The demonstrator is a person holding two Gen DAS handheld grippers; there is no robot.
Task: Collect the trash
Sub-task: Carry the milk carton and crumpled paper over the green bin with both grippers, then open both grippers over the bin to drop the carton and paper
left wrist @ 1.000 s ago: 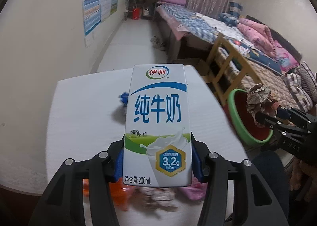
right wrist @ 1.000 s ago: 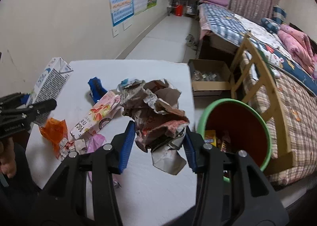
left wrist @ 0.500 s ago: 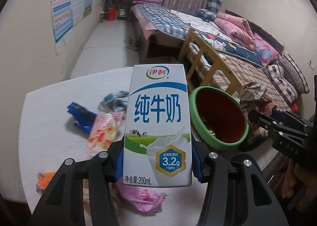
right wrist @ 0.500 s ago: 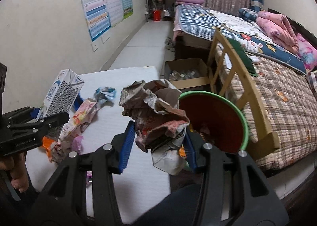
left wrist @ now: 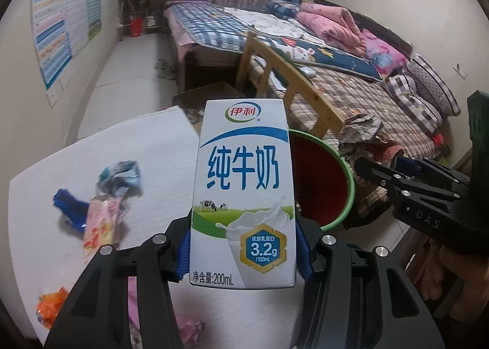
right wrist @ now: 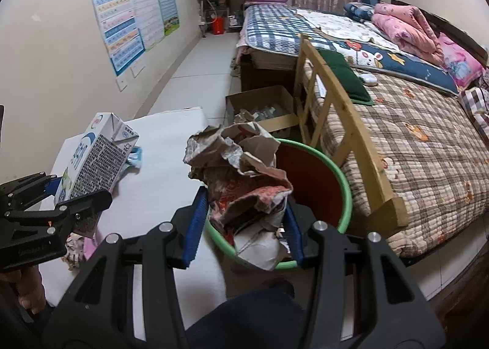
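Blue rubber pads on both tools are clamped tight right now. The left gripper (left wrist: 243,252) has a white milk carton (left wrist: 243,193) pinched upright between its fingers, filling the centre of the left wrist view. The right gripper (right wrist: 244,226) is squeezed on a crumpled wad of paper (right wrist: 241,183), brownish with some red print, held in the lower middle of its frame right over the near rim of the bin (right wrist: 345,183).

That bin is orange-red inside with a green rim, sitting just beside the right edge of the white bench (right wrist: 165,159). Something lies at its bottom, too hidden to make out.

More trash is left on the bench, at the left of the left wrist view: an orange wrapper (left wrist: 50,307) at the lower left, a pink wrapper (left wrist: 99,225) above it, a blue wrapper (left wrist: 65,205) touching that, and a crinkly bluish one (left wrist: 120,173) a bit further back. A pink scrap (left wrist: 186,329) sits at the bottom, under the gripper.

Further back there's a cardboard box (right wrist: 262,107) on the floor by a wooden bed frame (right wrist: 336,116), a plaid quilt (right wrist: 418,141) on the right, and posters (right wrist: 134,21) on the wall at the upper left.
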